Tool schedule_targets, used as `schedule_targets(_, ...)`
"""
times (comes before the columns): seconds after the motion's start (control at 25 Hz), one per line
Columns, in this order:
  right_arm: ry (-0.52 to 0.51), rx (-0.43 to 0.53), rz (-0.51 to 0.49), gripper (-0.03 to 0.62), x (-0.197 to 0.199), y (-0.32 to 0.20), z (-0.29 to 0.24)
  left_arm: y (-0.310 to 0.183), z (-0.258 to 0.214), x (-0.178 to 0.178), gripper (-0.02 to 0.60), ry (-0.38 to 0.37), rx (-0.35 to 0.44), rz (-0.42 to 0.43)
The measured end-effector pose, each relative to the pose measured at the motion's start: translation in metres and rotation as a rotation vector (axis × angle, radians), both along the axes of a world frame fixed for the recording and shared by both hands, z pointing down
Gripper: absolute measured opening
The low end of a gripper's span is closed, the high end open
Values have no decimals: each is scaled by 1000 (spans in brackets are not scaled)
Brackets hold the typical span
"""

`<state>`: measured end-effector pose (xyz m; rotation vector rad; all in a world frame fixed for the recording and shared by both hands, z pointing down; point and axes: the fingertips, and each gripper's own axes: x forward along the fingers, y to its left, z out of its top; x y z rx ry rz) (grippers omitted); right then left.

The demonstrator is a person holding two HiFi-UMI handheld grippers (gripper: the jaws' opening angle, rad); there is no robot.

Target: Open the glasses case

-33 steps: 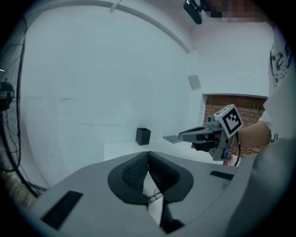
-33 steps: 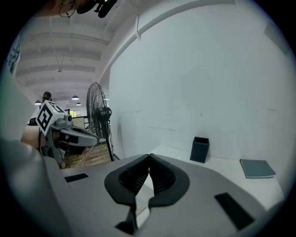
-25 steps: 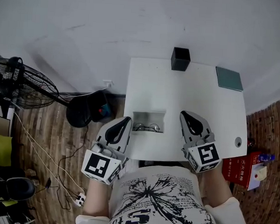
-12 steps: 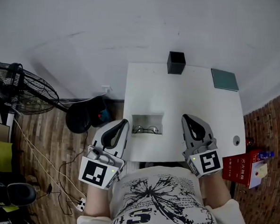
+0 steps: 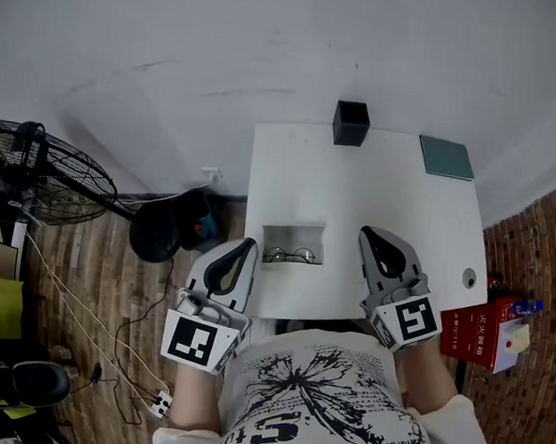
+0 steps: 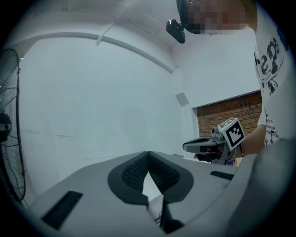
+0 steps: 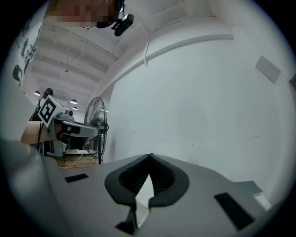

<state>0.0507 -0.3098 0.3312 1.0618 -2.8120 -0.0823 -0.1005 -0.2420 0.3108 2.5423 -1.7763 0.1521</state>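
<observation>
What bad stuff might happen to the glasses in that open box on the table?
1. The open glasses case sits near the front edge of the table, between the left tool and the right tool. A bump from either might knock it off.
2. The glasses lie uncovered inside, so a careless tool could scratch them. Both tools are shut and empty.

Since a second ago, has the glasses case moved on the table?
No. The case lies open in the same spot, just as near the table's front and left edges as before.
</observation>
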Motion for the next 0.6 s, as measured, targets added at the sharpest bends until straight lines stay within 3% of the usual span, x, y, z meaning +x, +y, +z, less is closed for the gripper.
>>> schedule_targets(0.28,53,3,3,12,-6,-1,12,-3,9,1,14,-2,-26,7)
schedule_targets(0.6,44,4,-25,12,-17,2,10,-5,12,1,14,2,-36,7)
